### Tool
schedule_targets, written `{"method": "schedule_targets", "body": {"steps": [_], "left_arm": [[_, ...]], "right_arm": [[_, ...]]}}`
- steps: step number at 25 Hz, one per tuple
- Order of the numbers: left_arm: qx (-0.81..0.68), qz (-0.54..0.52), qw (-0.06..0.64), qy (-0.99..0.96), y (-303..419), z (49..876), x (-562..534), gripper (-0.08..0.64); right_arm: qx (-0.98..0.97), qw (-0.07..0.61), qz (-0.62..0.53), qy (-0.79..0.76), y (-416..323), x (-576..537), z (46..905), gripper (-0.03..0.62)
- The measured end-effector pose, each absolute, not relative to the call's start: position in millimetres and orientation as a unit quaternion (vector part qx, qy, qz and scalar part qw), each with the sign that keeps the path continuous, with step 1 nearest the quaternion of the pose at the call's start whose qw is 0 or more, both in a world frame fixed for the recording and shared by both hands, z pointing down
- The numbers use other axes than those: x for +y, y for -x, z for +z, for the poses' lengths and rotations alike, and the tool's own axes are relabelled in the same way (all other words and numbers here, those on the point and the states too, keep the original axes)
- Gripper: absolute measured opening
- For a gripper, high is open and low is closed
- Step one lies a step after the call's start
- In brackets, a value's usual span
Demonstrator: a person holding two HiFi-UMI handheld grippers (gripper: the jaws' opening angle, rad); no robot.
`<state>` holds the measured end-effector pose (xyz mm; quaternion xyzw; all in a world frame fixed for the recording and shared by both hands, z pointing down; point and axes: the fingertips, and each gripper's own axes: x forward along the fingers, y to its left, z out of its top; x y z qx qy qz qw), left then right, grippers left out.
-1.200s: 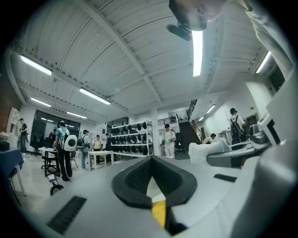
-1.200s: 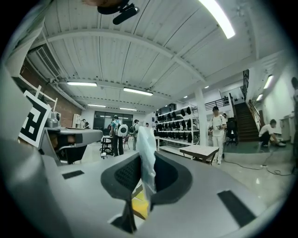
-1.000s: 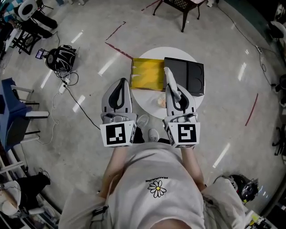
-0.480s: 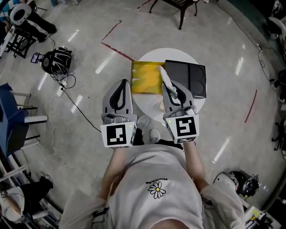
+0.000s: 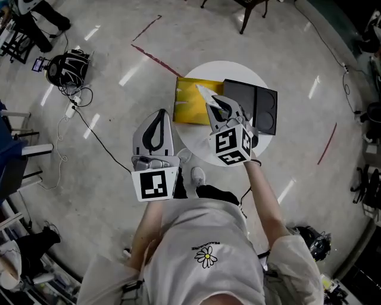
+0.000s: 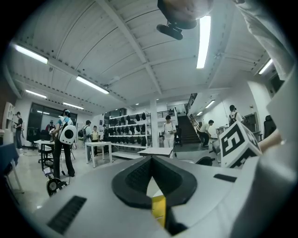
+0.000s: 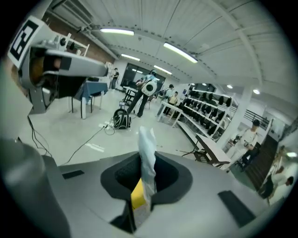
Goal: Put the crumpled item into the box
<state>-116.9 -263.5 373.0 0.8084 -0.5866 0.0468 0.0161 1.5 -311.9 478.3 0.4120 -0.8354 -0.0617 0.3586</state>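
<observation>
A round white table (image 5: pixel 199 142) carries an open yellow box (image 5: pixel 189 102). My right gripper (image 5: pixel 212 103) reaches over the box's right edge and is shut on a crumpled white item (image 5: pixel 202 92), which sticks out past the tips above the yellow interior. In the right gripper view the white item (image 7: pixel 148 155) stands up between the jaws, with yellow showing beneath. My left gripper (image 5: pixel 160 114) hovers off the table's left edge, apart from the box. Its jaws meet at the tip with nothing between them. In the left gripper view a yellow strip shows below the left gripper (image 6: pixel 153 186).
A black tray (image 5: pixel 260 107) with round recesses lies against the box's right side. On the floor are red tape lines (image 5: pixel 156 58), a bag with cables (image 5: pixel 66 67) at left and chair legs (image 5: pixel 247 15) beyond the table. The person's shoes (image 5: pixel 196 176) are by the near rim.
The right gripper has swung forward, left and down with the white item, rolling as it went, from beside the black tray to over the yellow box. The left gripper shifted slightly.
</observation>
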Motion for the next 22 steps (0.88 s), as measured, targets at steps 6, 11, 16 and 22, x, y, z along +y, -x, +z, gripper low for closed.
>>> {"method": "schedule_targets", "body": {"steps": [6, 11, 16, 22], "left_arm": [[-0.594, 0.057, 0.032, -0.802, 131.1, 395.6, -263.6, 0.000], [-0.596, 0.074, 0.044, -0.798, 140.8, 418.3, -264.7, 0.000], [-0.600, 0.084, 0.054, -0.794, 154.1, 434.0, -264.8, 0.000], [-0.602, 0.098, 0.060, -0.790, 154.5, 444.6, -262.4, 0.000]], "right_arm": [[-0.808, 0.477, -0.110, -0.329, 12.6, -331.5, 556.2, 0.051], [-0.782, 0.548, -0.128, -0.267, 18.0, -338.6, 615.6, 0.051], [-0.754, 0.602, -0.130, -0.227, 20.0, -339.8, 667.6, 0.051], [-0.757, 0.608, -0.089, -0.221, 10.7, -330.3, 685.4, 0.053]]}}
